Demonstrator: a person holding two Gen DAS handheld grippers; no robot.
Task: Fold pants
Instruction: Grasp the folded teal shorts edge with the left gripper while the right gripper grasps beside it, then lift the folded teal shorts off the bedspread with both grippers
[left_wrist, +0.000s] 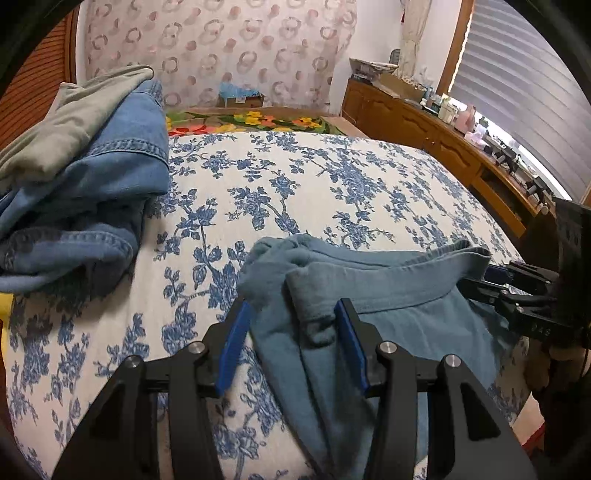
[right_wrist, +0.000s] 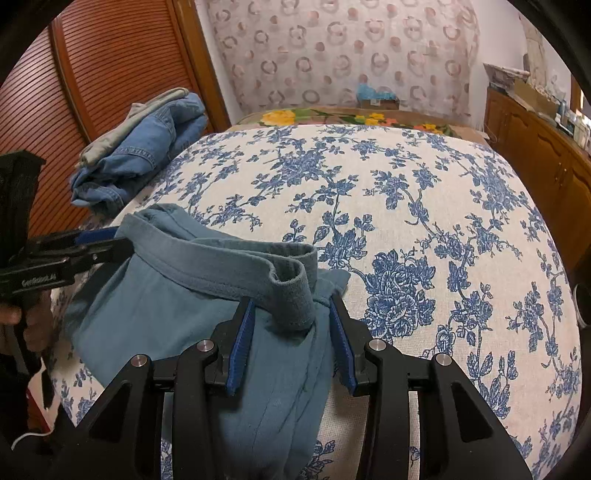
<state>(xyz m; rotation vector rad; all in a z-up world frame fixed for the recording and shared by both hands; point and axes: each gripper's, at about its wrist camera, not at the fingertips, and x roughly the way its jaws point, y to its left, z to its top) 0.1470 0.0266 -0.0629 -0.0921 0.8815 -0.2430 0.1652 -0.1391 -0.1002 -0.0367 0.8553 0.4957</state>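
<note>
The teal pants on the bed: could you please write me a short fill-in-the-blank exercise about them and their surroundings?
1. Each hand-held gripper, left and right, has the teal pants between its pads at the ____.
2. The bedspread is white with ____ flowers.
3. The green garment lies on top of the ____ pile.

Missing words: waistband; blue; denim
</note>
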